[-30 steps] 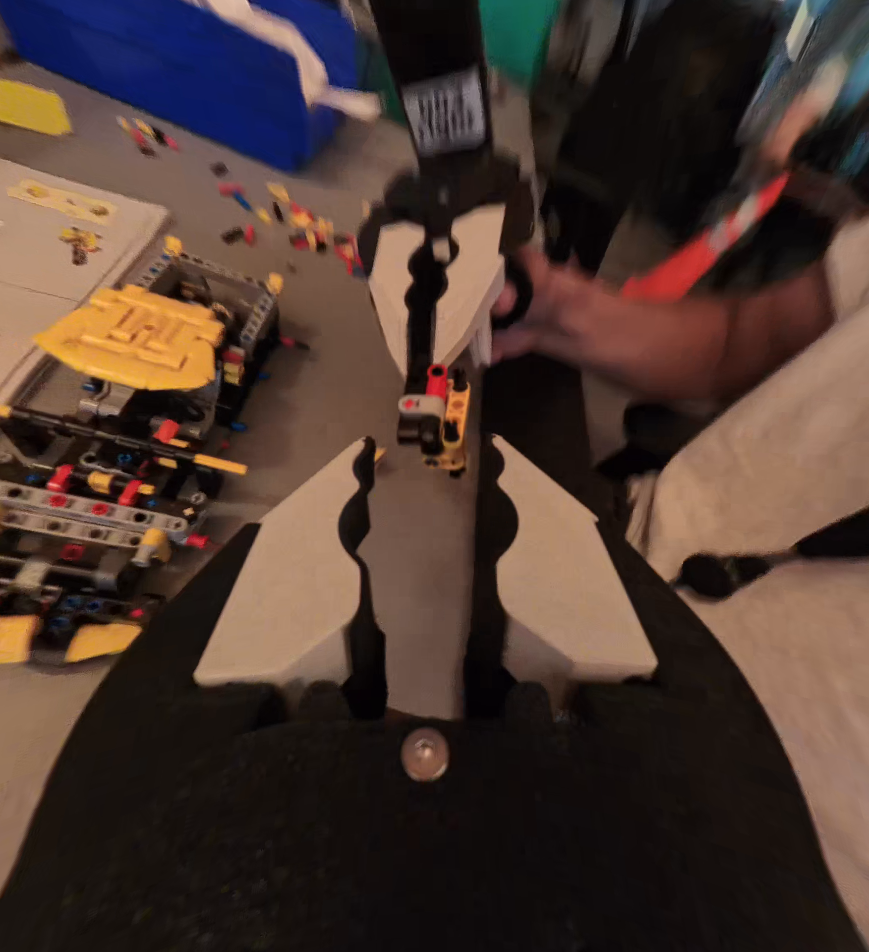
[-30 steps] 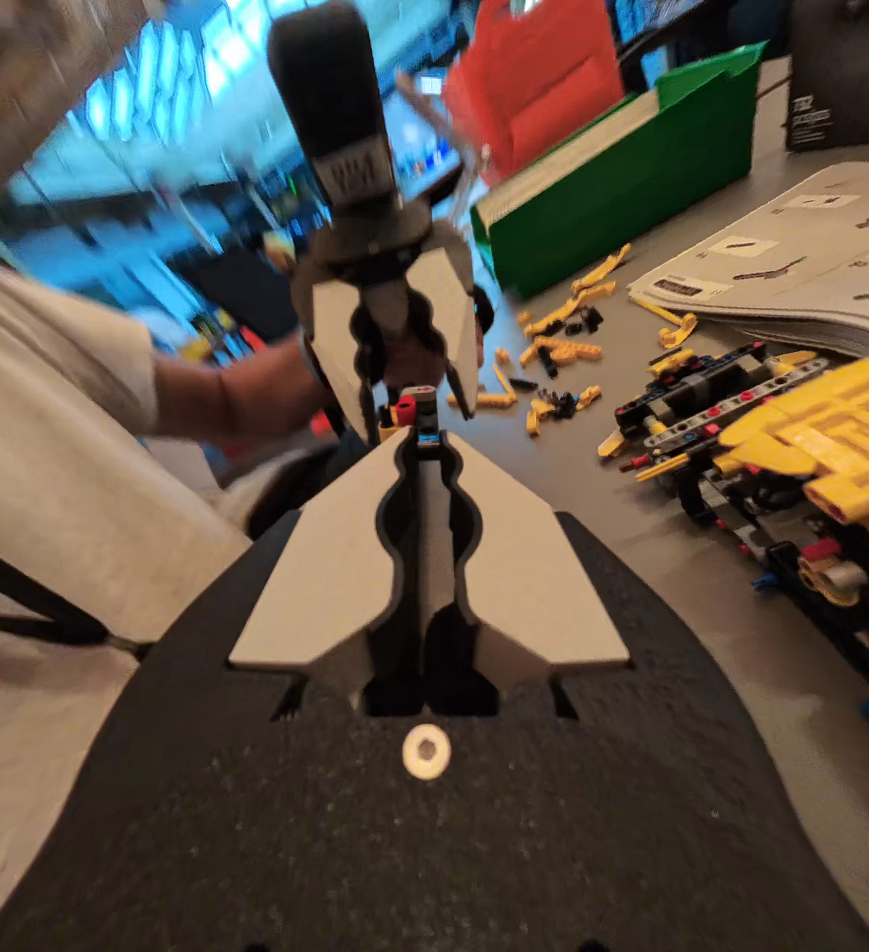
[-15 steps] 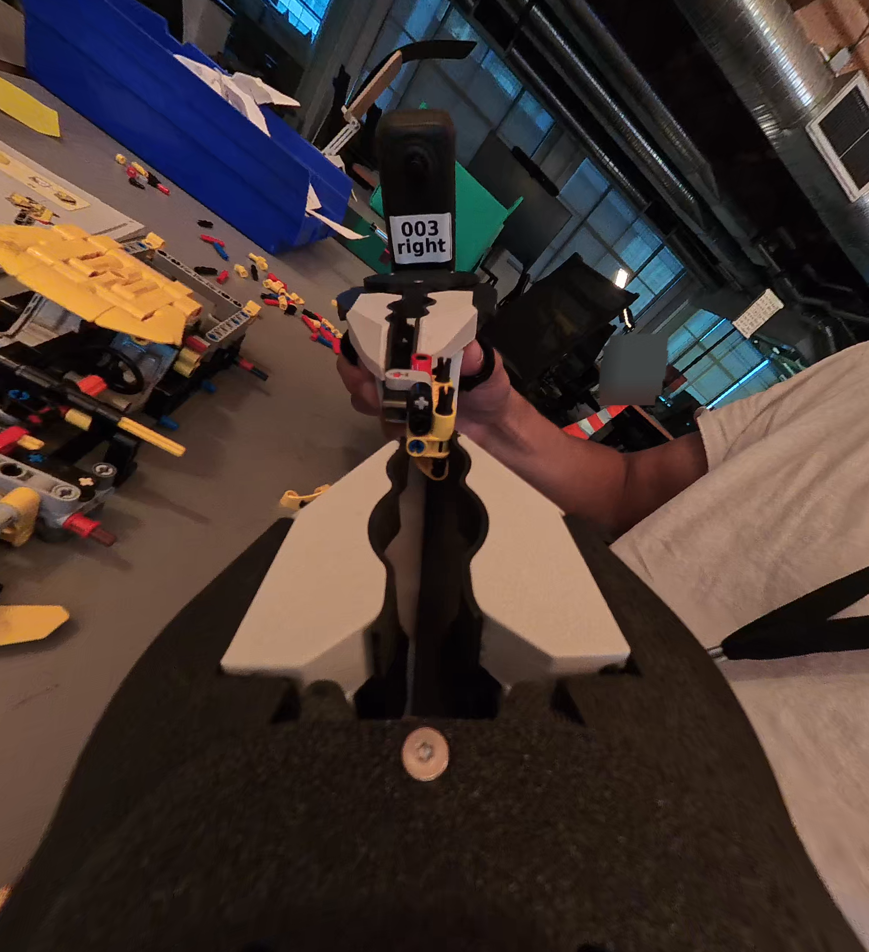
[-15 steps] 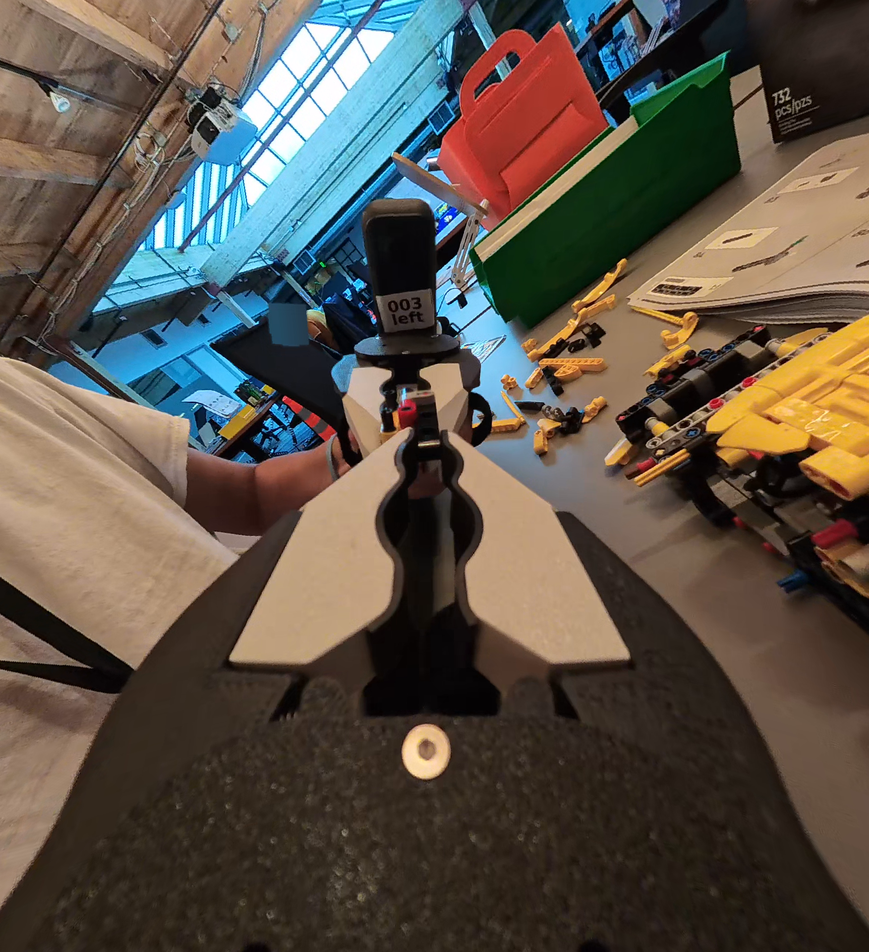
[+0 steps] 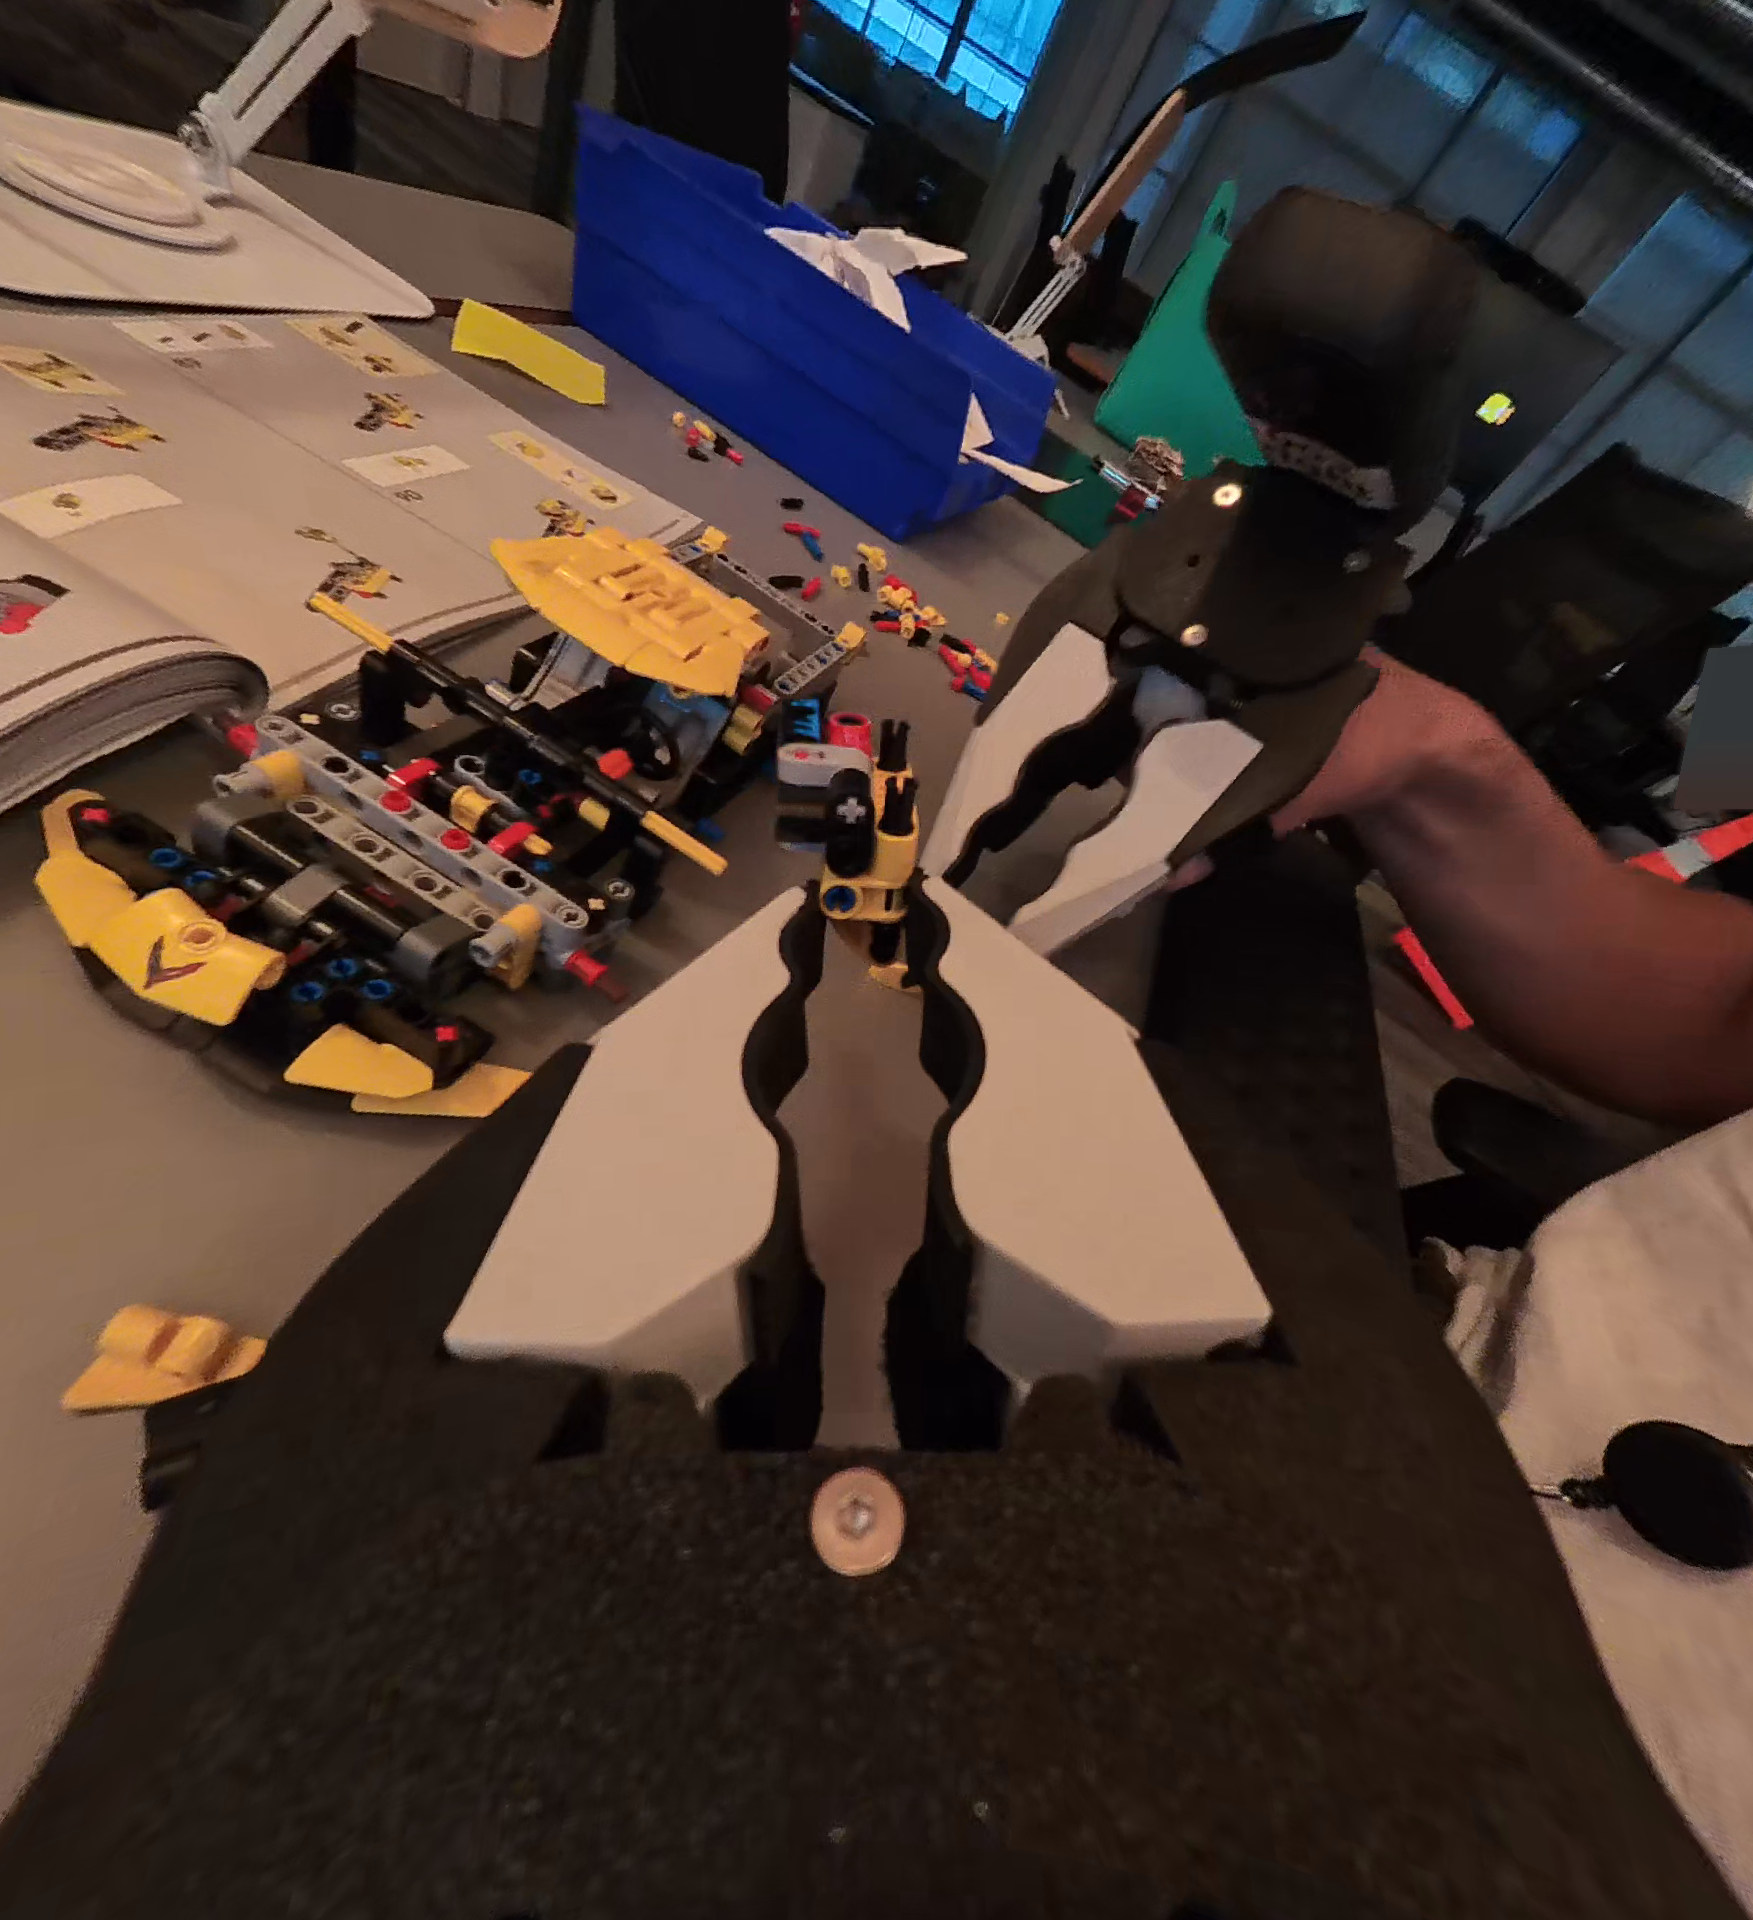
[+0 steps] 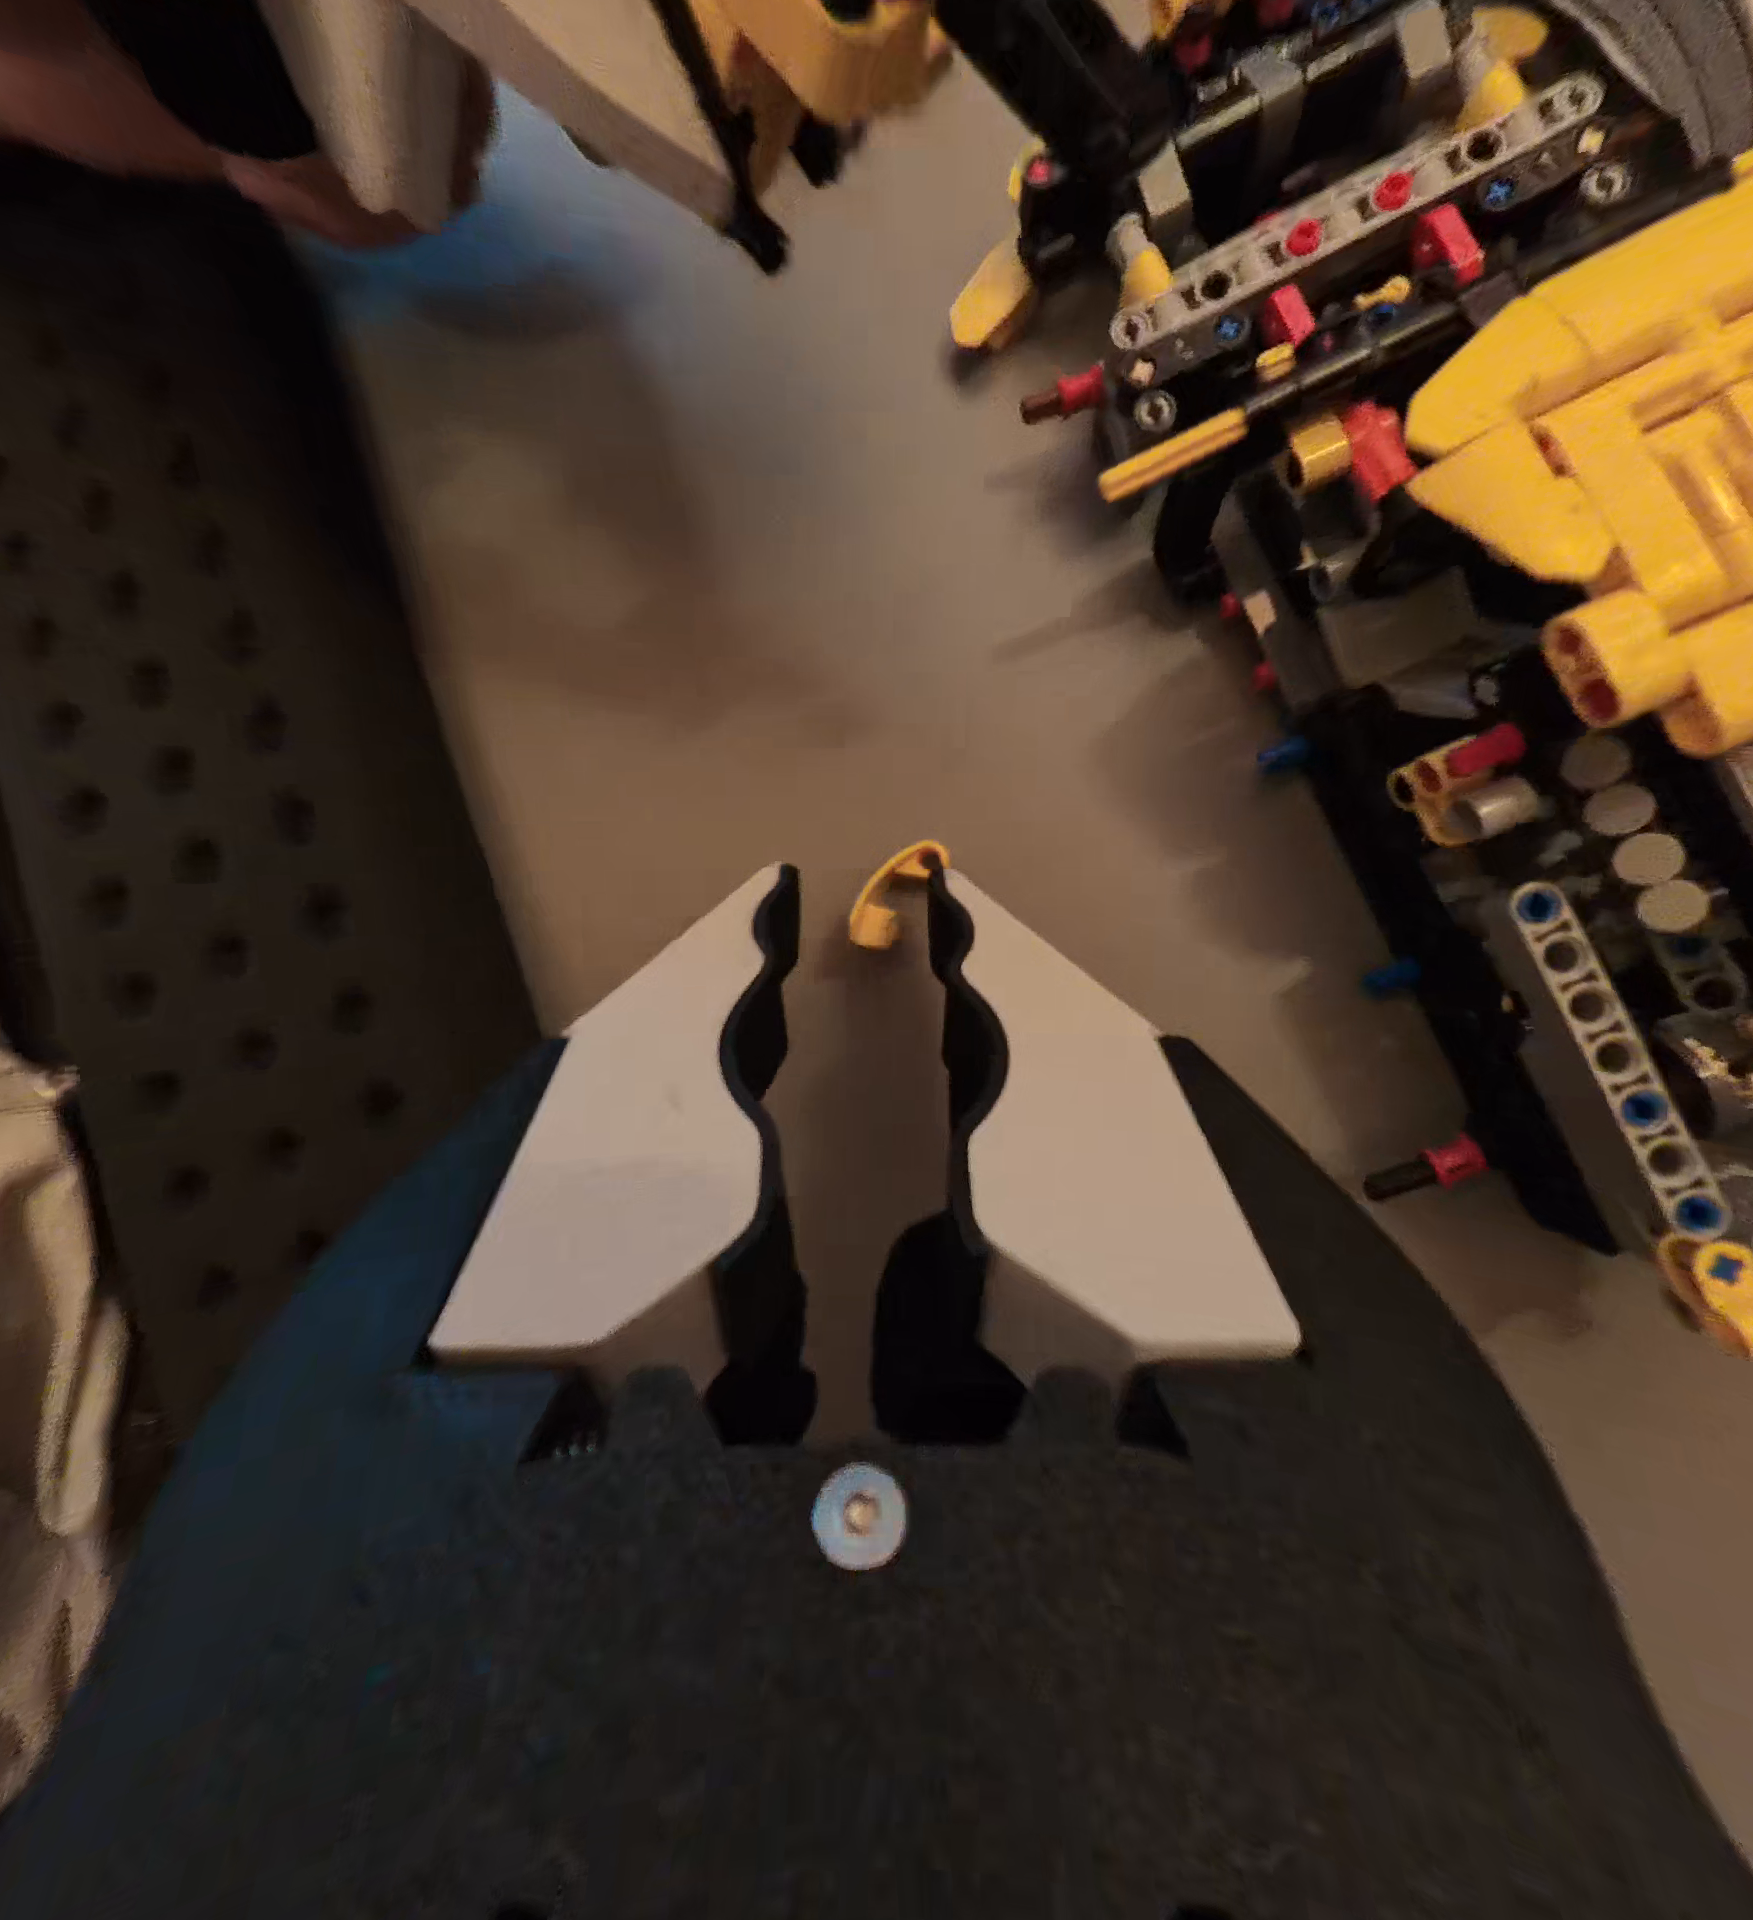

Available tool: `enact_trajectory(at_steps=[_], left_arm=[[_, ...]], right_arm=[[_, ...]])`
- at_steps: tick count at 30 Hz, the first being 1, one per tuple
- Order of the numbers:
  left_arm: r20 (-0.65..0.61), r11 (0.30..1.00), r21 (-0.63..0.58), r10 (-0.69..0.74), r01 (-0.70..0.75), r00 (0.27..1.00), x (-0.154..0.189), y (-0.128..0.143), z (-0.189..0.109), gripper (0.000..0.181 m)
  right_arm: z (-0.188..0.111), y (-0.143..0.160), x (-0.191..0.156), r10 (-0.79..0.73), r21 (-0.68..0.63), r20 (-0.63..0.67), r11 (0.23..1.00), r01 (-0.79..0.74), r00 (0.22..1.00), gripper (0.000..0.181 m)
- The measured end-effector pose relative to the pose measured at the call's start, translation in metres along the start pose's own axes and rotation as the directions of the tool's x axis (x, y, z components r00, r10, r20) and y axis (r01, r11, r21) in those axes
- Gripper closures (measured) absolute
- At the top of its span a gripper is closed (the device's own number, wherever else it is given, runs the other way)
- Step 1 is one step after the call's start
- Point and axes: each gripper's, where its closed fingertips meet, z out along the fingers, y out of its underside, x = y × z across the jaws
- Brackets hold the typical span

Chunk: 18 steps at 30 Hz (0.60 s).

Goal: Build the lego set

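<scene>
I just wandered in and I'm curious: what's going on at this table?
A person is building a yellow Lego vehicle with a handheld claw in each hand. The left claw pinches a small yellow-and-black sub-assembly at its tips. The right claw is open, pointing down over a loose yellow curved piece on the table. An instruction booklet lies open nearby.

The left tongs (image 5: 864,914) reach forward, level, their jaws pinched on a small assembly (image 5: 856,821) at the tips. The right tongs (image 6: 864,883) point steeply down at the tabletop (image 6: 706,623), jaws parted with a gap between the tips. In the left wrist view a hand (image 5: 1391,748) grips the right tongs from behind, the forearm reaching in from the right.
</scene>
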Motion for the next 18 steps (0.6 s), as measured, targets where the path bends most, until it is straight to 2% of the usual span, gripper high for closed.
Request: enact_trajectory(at_steps=[4, 6, 8, 9, 11, 12, 14, 16, 18], left_arm=[[-0.071, 0.998, 0.044, -0.041, 0.044, 0.997, 0.009, -0.006, -0.003, 0.167], [-0.14, 0.991, 0.104, -0.073, 0.088, 0.988, 0.017, -0.017, -0.009, 0.167], [-0.253, 0.97, 0.177, -0.122, 0.17, 0.96, 0.027, -0.03, -0.018, 0.167], [-0.297, 0.953, 0.214, -0.145, 0.214, 0.944, 0.029, -0.037, -0.023, 0.167], [-0.37, 0.922, 0.261, -0.179, 0.287, 0.912, 0.031, -0.047, -0.032, 0.166], [-0.385, 0.912, 0.275, -0.187, 0.306, 0.904, 0.03, -0.05, -0.034, 0.167], [-0.419, 0.906, 0.271, -0.192, 0.324, 0.887, 0.033, -0.051, -0.036, 0.167], [-0.428, 0.915, 0.249, -0.191, 0.318, 0.883, 0.036, -0.048, -0.034, 0.167], [-0.45, 0.908, 0.254, -0.195, 0.334, 0.872, 0.038, -0.05, -0.035, 0.167]], right_arm=[[0.013, 0.01, 0.013, -0.041, -0.146, -0.079, 0.989, 0.029, 0.996, 0.169], [0.013, 0.003, 0.011, -0.081, -0.115, -0.074, 0.991, 0.072, 0.994, 0.175], [0.003, -0.025, 0.004, -0.05, 0.048, -0.035, 0.998, 0.052, 0.998, 0.175], [-0.008, -0.048, -0.006, -0.044, 0.188, 0.029, 0.981, 0.038, 0.999, 0.175], [-0.043, -0.097, -0.024, -0.039, 0.488, 0.149, 0.872, -0.039, 0.988, 0.175], [-0.059, -0.115, -0.037, -0.053, 0.587, 0.258, 0.801, -0.113, 0.965, 0.175], [-0.069, -0.133, -0.045, -0.062, 0.669, 0.351, 0.715, -0.204, 0.934, 0.175], [-0.066, -0.139, -0.05, -0.068, 0.673, 0.411, 0.695, -0.253, 0.909, 0.175], [-0.057, -0.138, -0.045, -0.045, 0.661, 0.411, 0.703, -0.263, 0.911, 0.176]])
